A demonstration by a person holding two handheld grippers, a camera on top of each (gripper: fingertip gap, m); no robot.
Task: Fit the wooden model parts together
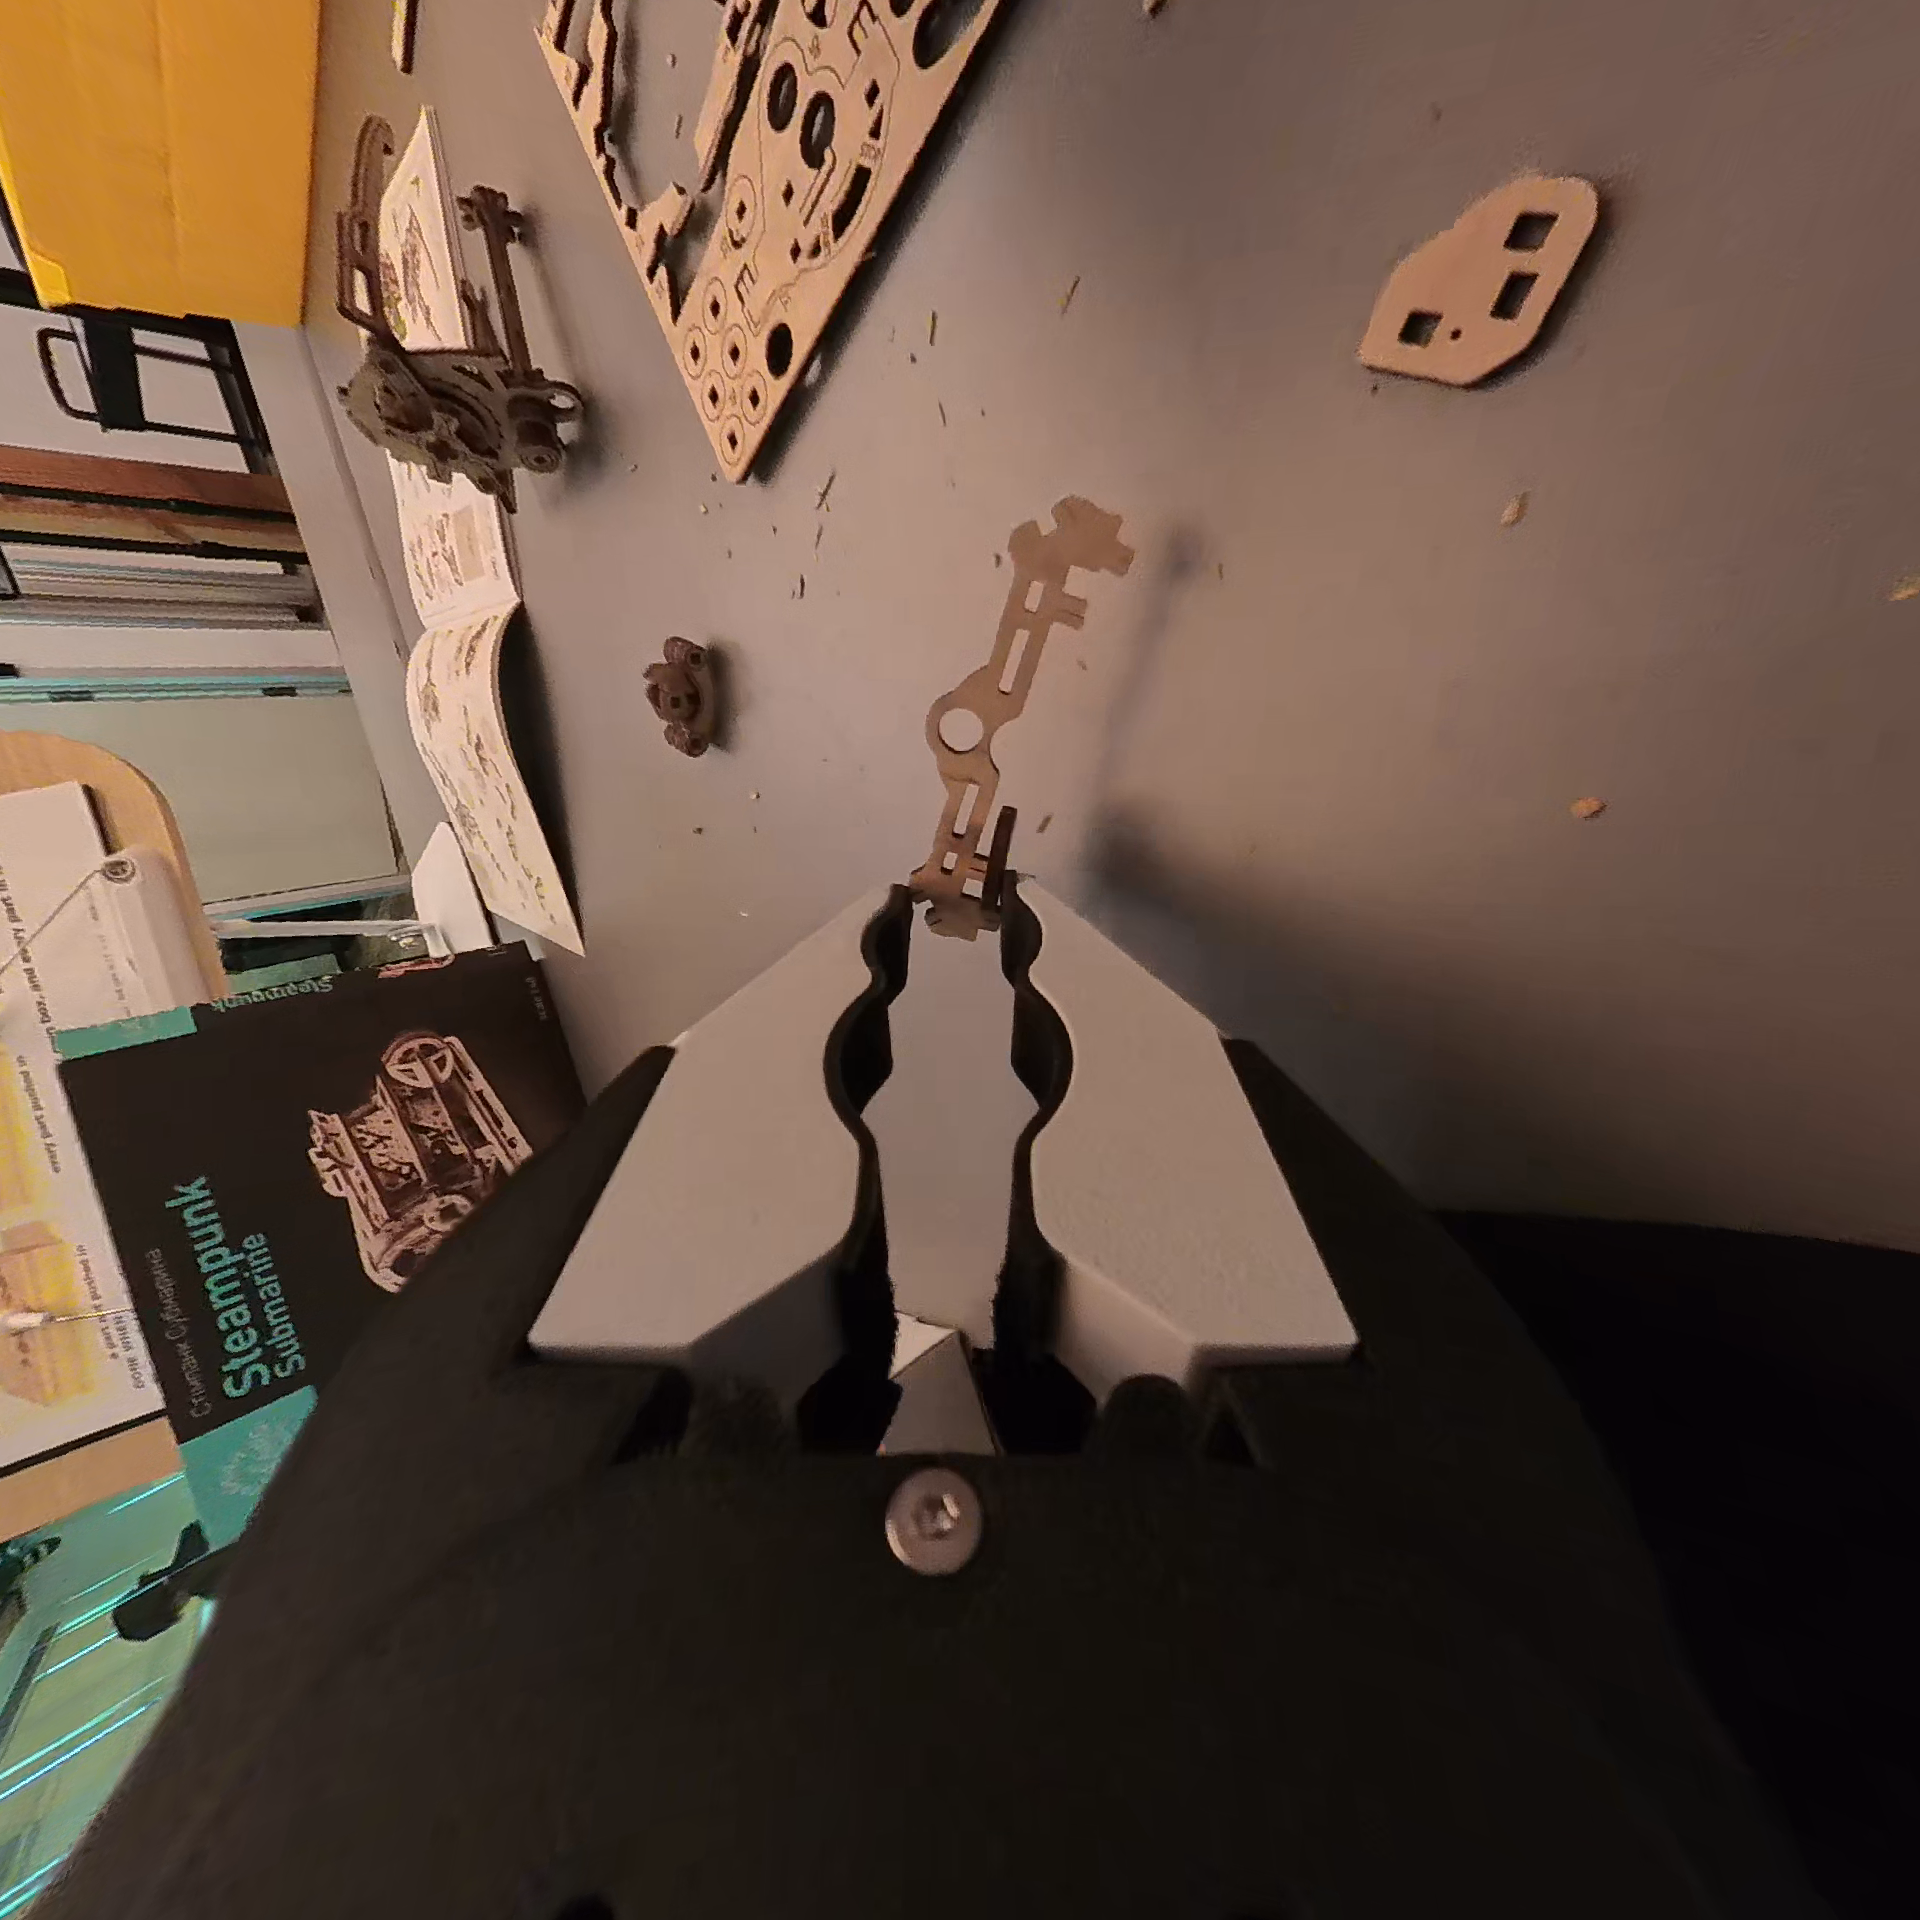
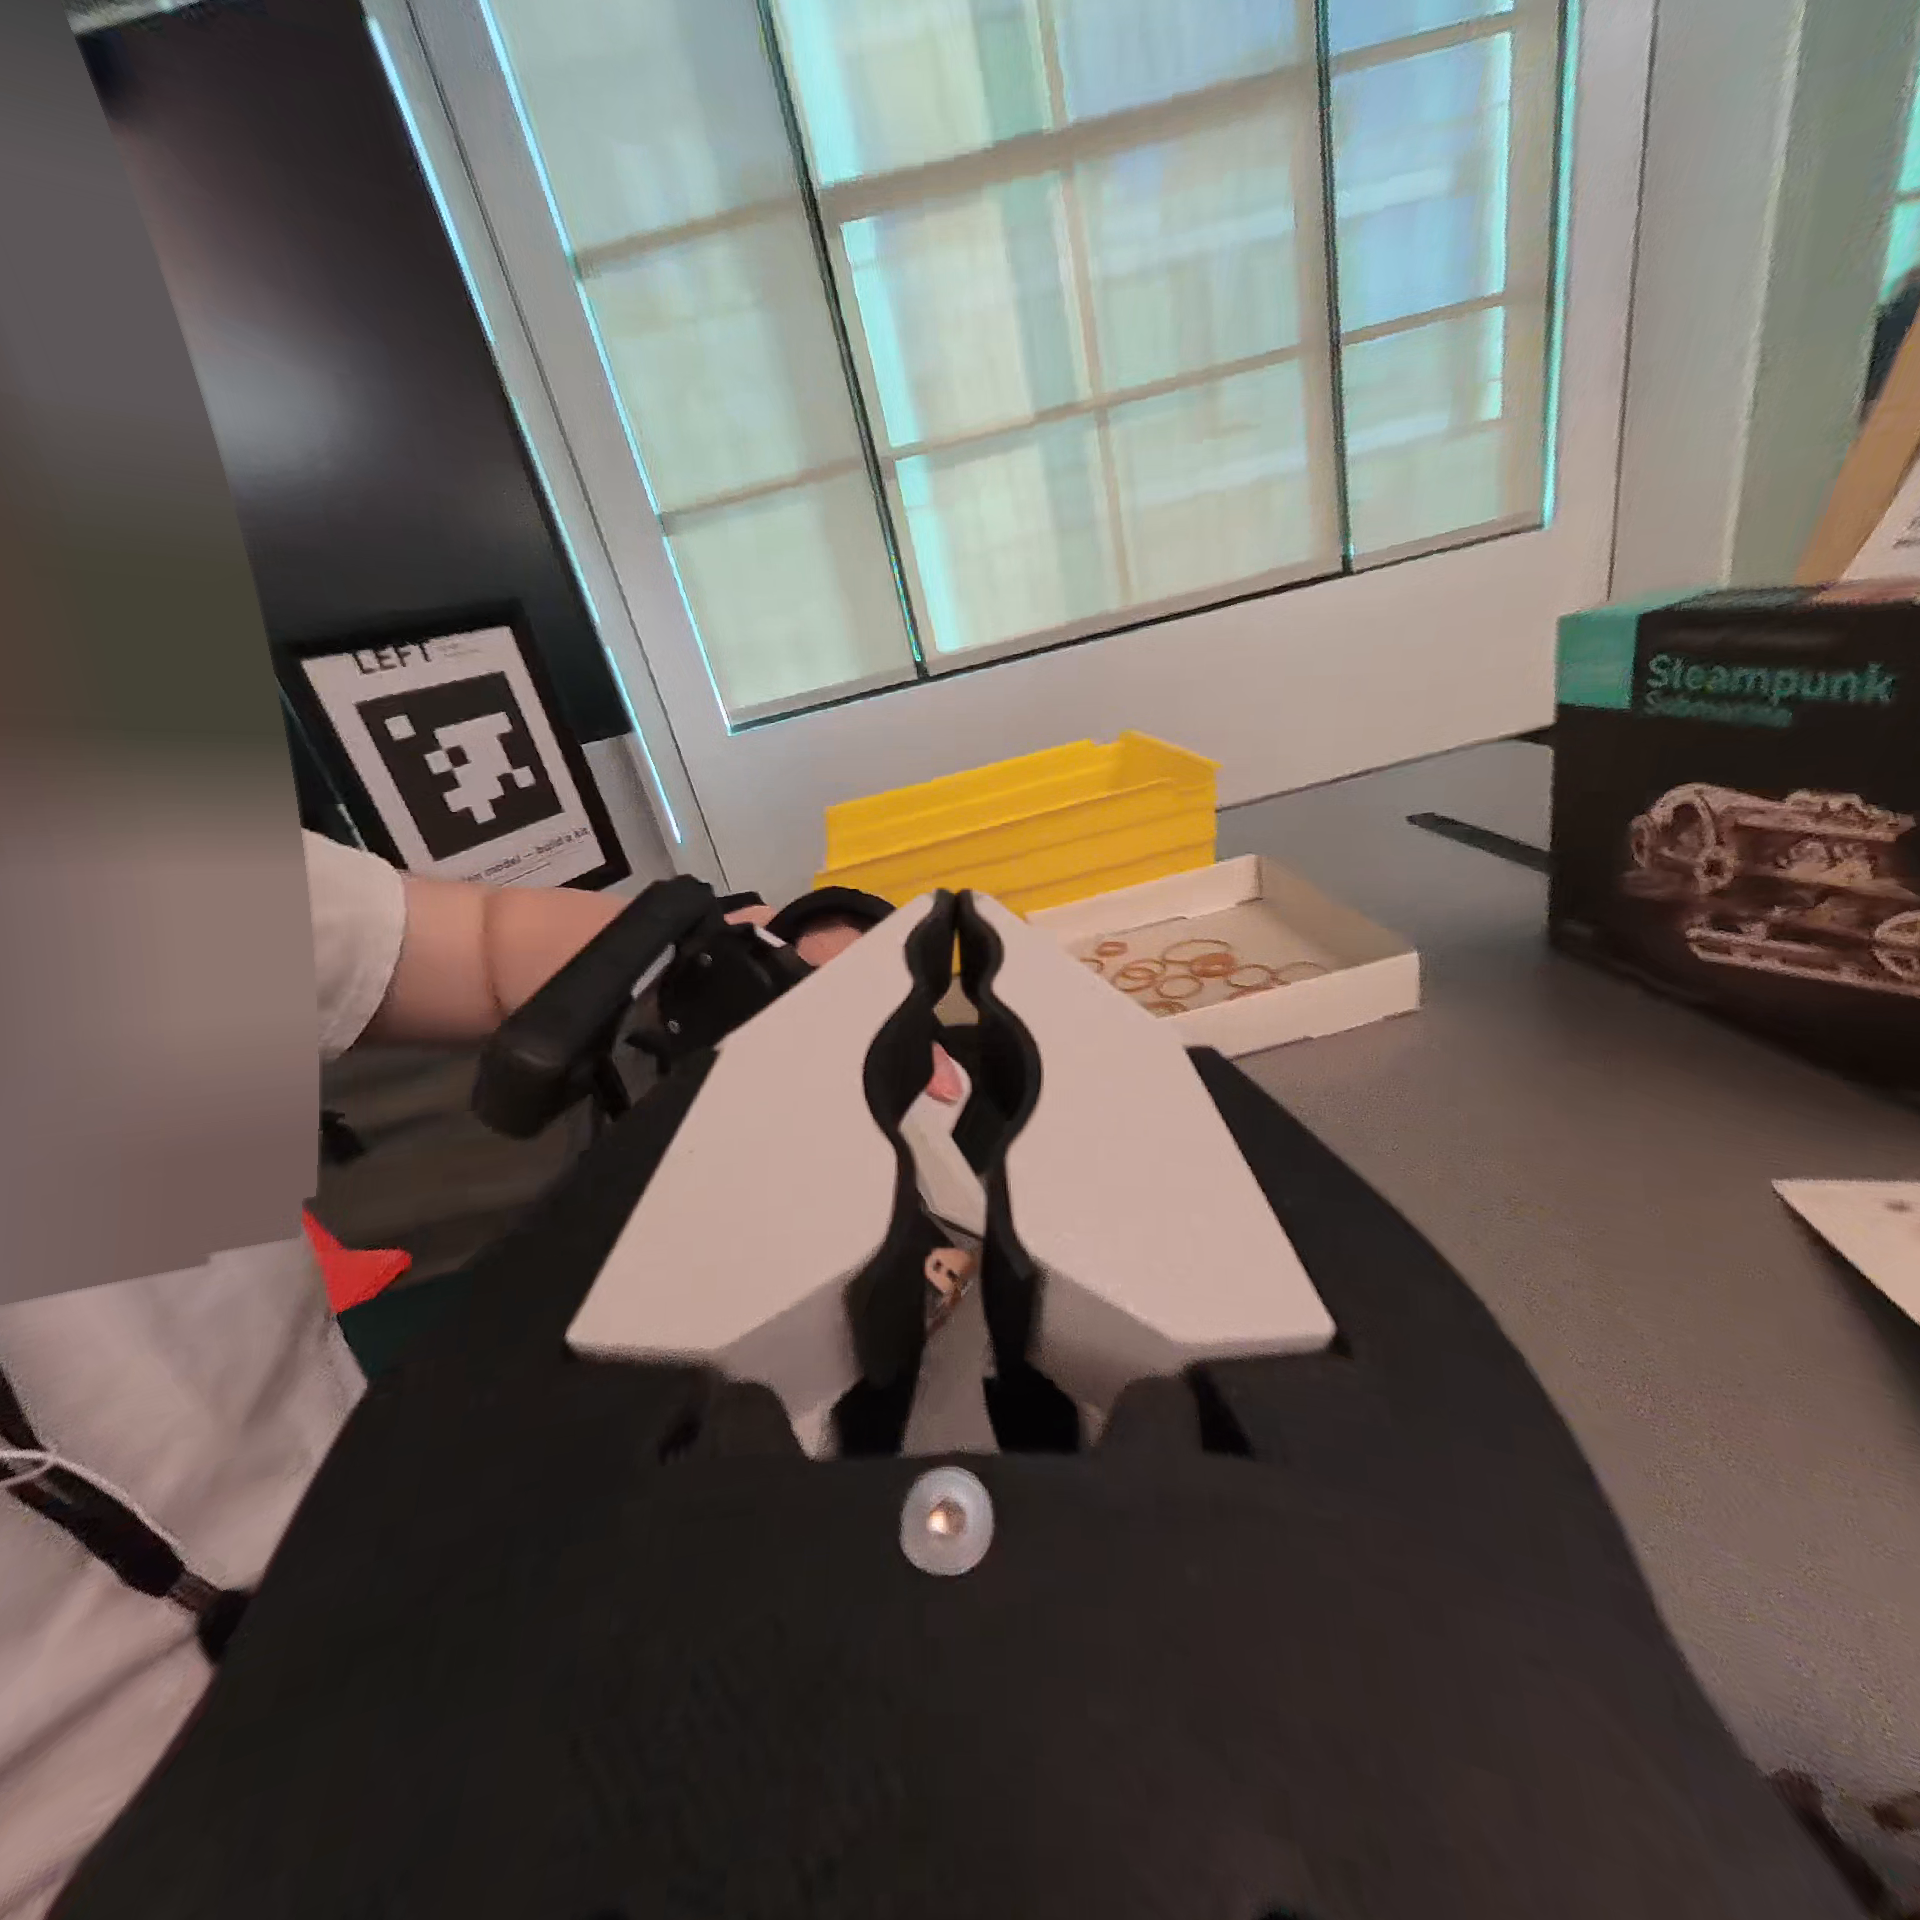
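Note:
My left gripper (image 1: 961, 902) is shut on the lower end of a thin wooden strip part (image 1: 977, 717) with a round hole and slots. The strip stands up from the tips above the grey table (image 1: 1351, 727). A small dark piece (image 1: 1004, 844) sits against the strip just above the tips. My right gripper (image 2: 956, 925) is shut with nothing between its tips, raised and pointing at a window. A small wooden bit (image 2: 945, 1270) shows through the gap low between its fingers; I cannot tell whether it is held. A bare hand holds the other gripper's black body (image 2: 623, 997) just behind.
On the table lie a punched wooden sheet (image 1: 748, 208), a loose plate with square holes (image 1: 1475, 291), a small dark gear cluster (image 1: 681, 694), a part-built model (image 1: 457, 384), an open booklet (image 1: 478, 727) and the kit box (image 1: 312, 1174). A yellow bin (image 2: 1018, 821) and a white tray of rings (image 2: 1226, 966) stand farther back. The tips of one gripper are about 20 cm away from the tips of the other.

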